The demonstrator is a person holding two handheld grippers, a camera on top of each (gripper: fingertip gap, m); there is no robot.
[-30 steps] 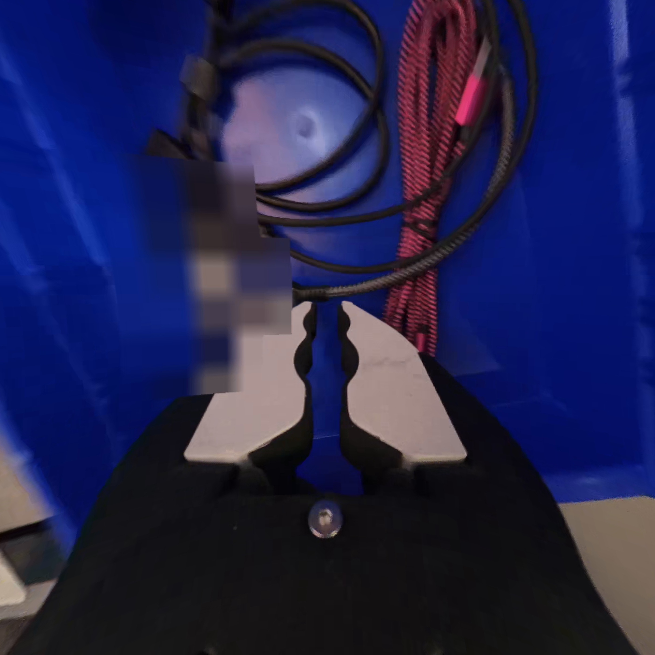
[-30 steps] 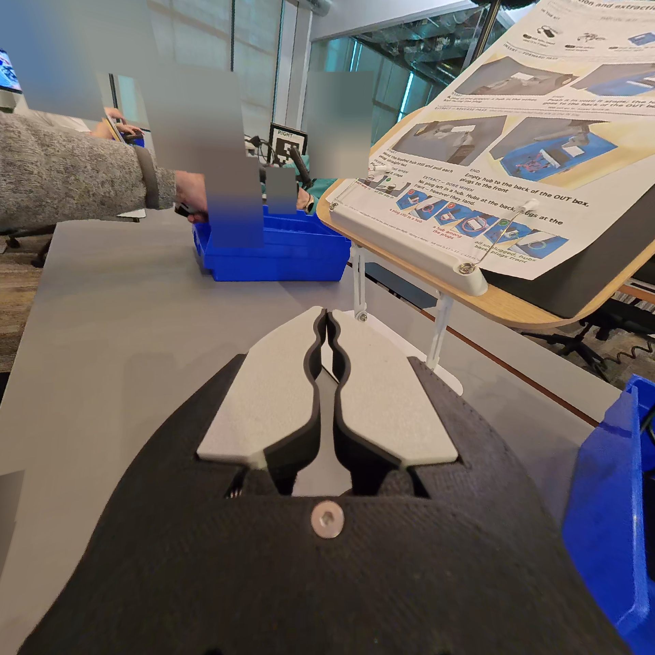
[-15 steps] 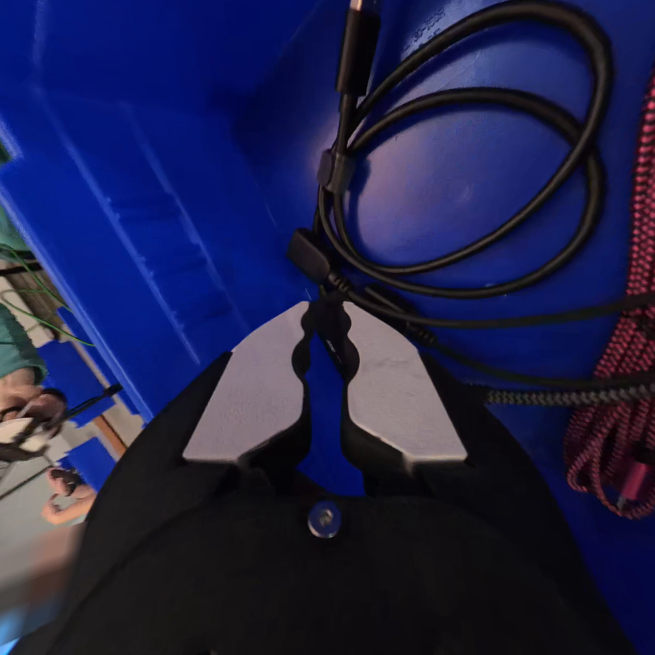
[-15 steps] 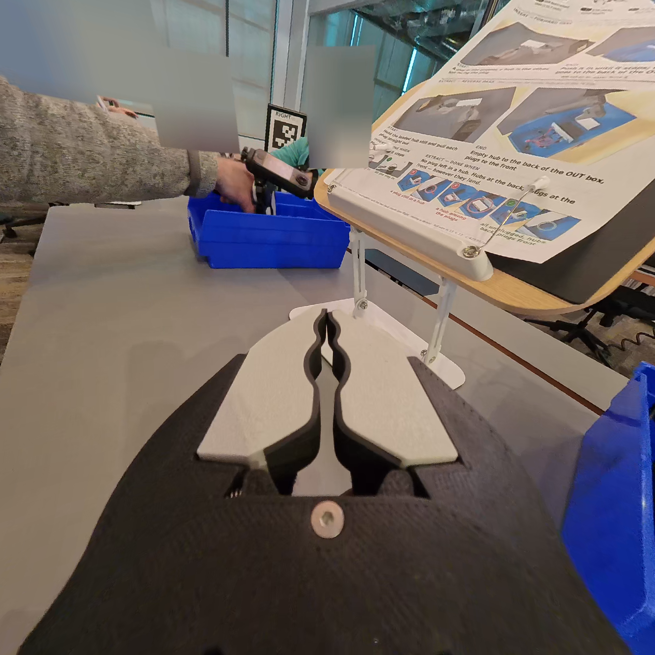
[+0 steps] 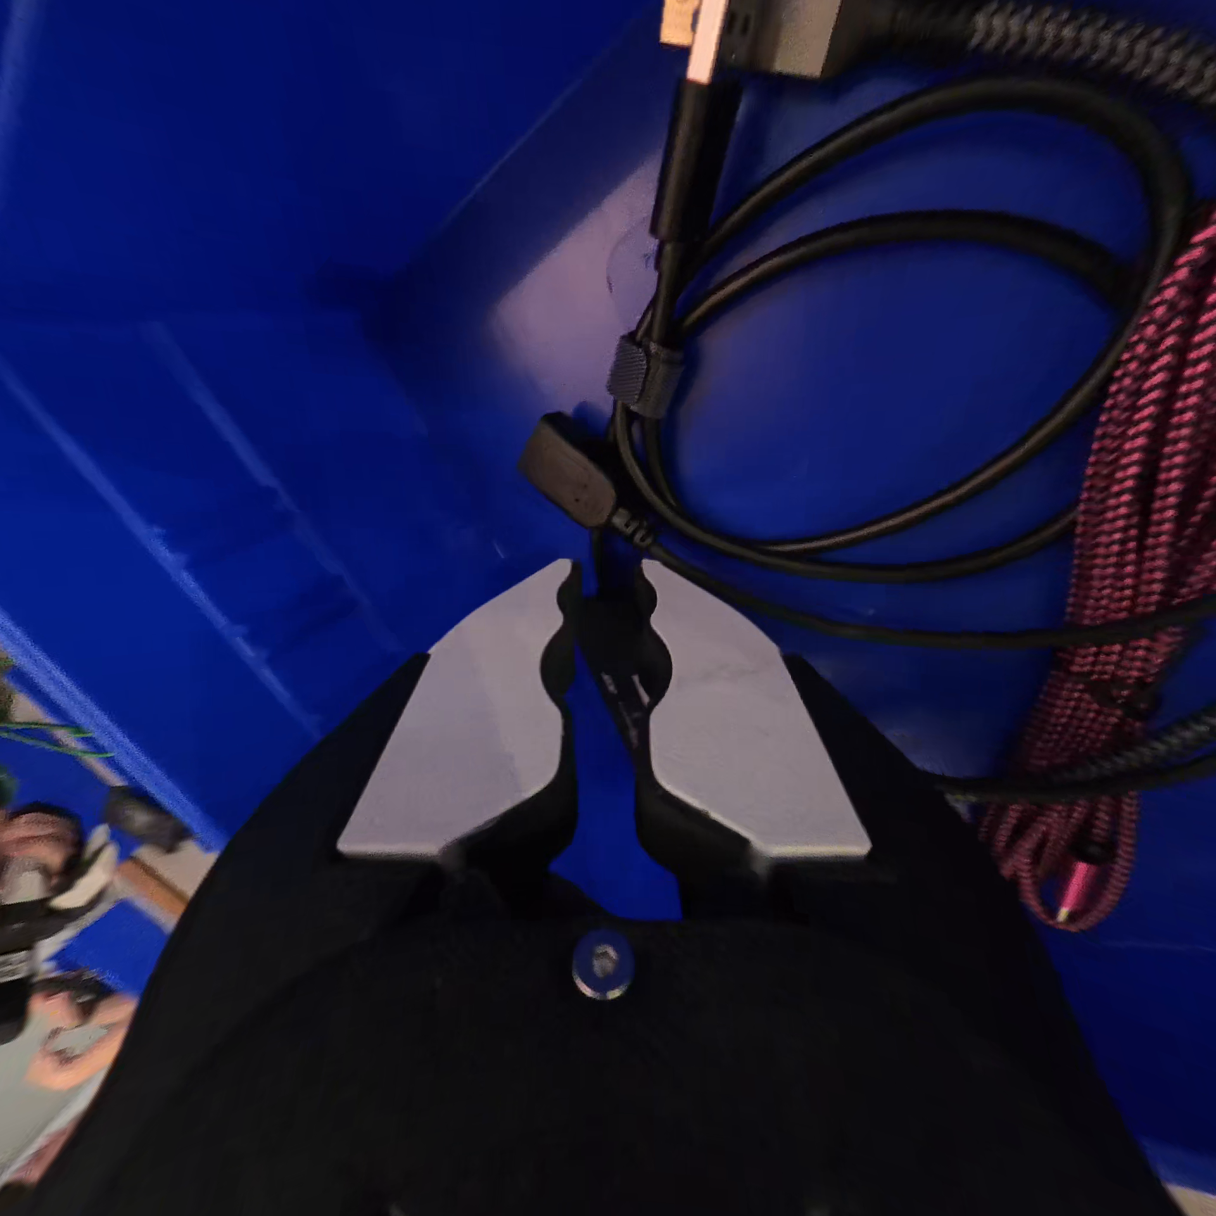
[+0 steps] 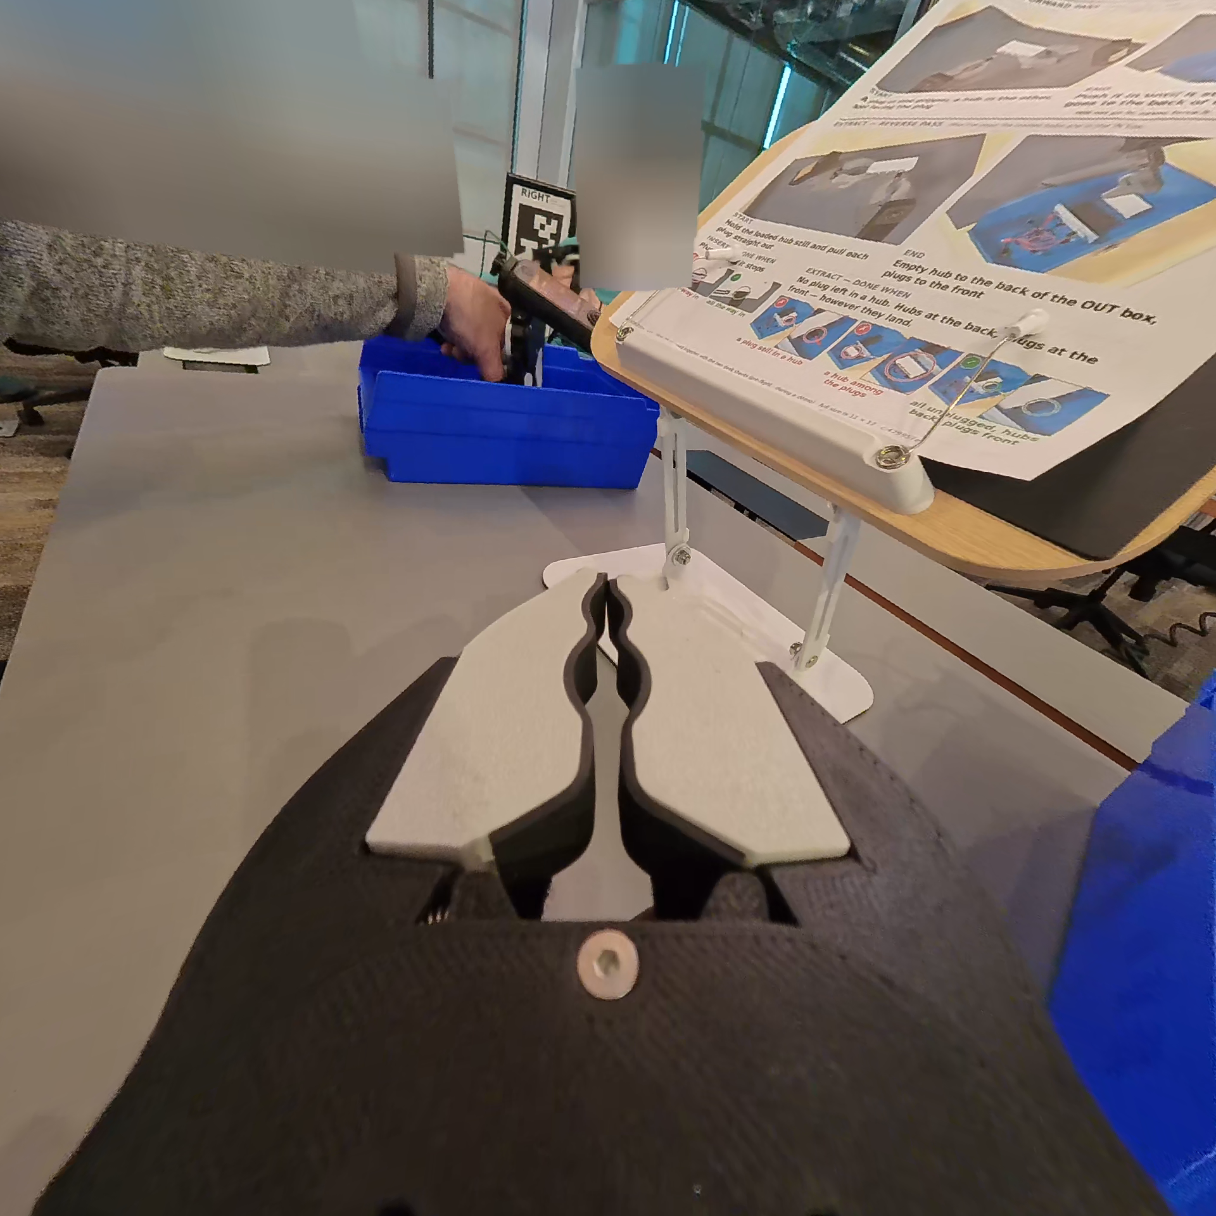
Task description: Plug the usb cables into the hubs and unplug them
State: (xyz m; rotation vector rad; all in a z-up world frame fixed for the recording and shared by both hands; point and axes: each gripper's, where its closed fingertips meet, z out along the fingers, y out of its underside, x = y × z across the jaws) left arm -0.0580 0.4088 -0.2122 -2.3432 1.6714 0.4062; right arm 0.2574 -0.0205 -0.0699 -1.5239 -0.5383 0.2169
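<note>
Blue bin (image 5: 329,263) walls surround the left gripper (image 5: 608,579), closed on a black plug (image 5: 615,664) lying lengthwise between its pads, cable (image 5: 921,559) trailing far-right. Right gripper (image 6: 607,585) closed, empty.

Coiled cables (image 5: 921,395) inside bin (image 5: 263,329), braided bundle (image 5: 1145,592) at their right.

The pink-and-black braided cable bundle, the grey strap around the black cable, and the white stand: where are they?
Pink-and-black braided cable bundle (image 5: 1138,526), left wrist view, mid-coil.
Grey strap (image 5: 641,372), left wrist view, its face.
White stand (image 6: 737,618), right wrist view, base plate.
</note>
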